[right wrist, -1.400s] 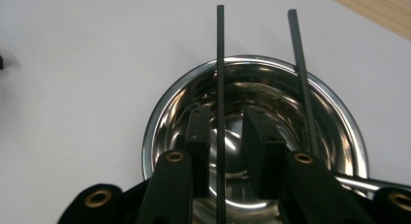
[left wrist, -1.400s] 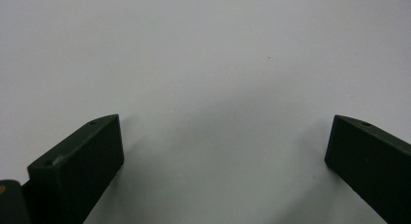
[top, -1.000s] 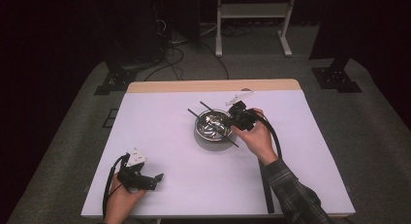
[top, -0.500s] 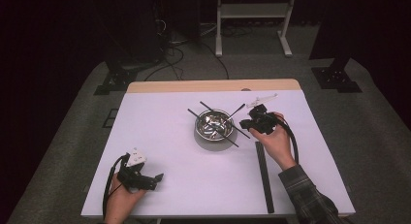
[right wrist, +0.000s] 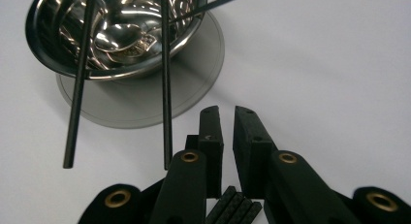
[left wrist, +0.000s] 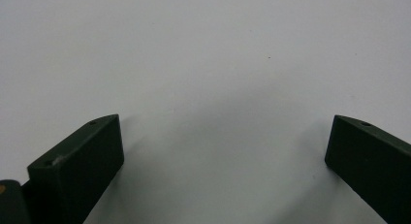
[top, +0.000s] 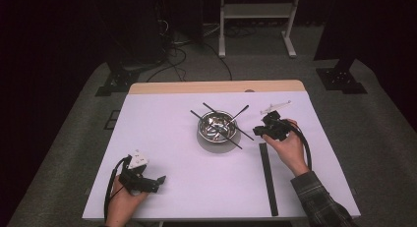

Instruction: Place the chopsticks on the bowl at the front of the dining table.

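A steel bowl (top: 218, 127) stands mid-table on a grey disc, with a spoon (right wrist: 114, 39) inside and several thin black rods (top: 236, 133) laid across its rim. Two rods (right wrist: 166, 88) stick out toward my right gripper (right wrist: 227, 122). That gripper (top: 263, 129) sits just right of the bowl, over the far end of a long bundle of black rods (top: 268, 180) lying on the table. Its jaws have just been opening and stand a narrow gap apart, with nothing between the tips; the bundle's ends (right wrist: 232, 207) show under their roots. My left gripper (top: 158, 180) rests open at the front left.
The white tabletop (top: 167, 133) has a wooden strip along its far edge. A slim pale object (top: 275, 107) lies behind the right gripper. The left gripper (left wrist: 225, 146) has bare white surface between its wide jaws. Cables and stand feet lie on the floor beyond.
My right hand and gripper have moved right, away from the bowl's rim to the far end of the rod bundle. The left hand has stayed put.
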Tool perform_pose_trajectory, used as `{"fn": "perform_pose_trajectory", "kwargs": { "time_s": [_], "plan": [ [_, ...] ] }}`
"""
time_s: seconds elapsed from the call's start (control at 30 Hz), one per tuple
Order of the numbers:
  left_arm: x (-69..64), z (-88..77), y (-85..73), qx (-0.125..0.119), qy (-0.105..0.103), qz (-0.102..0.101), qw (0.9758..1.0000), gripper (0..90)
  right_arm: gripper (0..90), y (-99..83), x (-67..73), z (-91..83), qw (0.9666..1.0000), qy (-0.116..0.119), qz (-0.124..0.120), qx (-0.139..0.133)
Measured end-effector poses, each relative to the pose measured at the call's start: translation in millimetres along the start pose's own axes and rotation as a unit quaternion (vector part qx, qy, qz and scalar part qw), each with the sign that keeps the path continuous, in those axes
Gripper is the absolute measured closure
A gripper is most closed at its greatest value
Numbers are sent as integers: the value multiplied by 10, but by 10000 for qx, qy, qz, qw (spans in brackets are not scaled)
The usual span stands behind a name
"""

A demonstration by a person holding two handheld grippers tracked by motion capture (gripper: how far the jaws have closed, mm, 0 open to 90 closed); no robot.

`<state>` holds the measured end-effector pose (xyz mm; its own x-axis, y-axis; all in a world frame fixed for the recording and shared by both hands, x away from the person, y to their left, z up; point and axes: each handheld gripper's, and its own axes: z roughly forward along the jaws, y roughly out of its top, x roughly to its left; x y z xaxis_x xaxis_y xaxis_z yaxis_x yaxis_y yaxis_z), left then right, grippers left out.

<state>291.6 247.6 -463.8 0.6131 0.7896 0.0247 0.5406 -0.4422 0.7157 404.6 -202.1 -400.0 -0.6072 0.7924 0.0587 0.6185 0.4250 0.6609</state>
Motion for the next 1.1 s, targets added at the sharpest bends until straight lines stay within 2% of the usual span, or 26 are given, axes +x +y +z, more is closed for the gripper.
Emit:
{"fn": "perform_pose_trajectory", "kwargs": {
  "time_s": [0.33,1.1],
  "plan": [
    [0,0,0,0,1,0,10000,0,780,-12,34,41,9999,61,-92,60],
    [0,-1,0,1,2,6,10000,0,754,-9,314,107,9984,332,-392,216]
  ]
}}
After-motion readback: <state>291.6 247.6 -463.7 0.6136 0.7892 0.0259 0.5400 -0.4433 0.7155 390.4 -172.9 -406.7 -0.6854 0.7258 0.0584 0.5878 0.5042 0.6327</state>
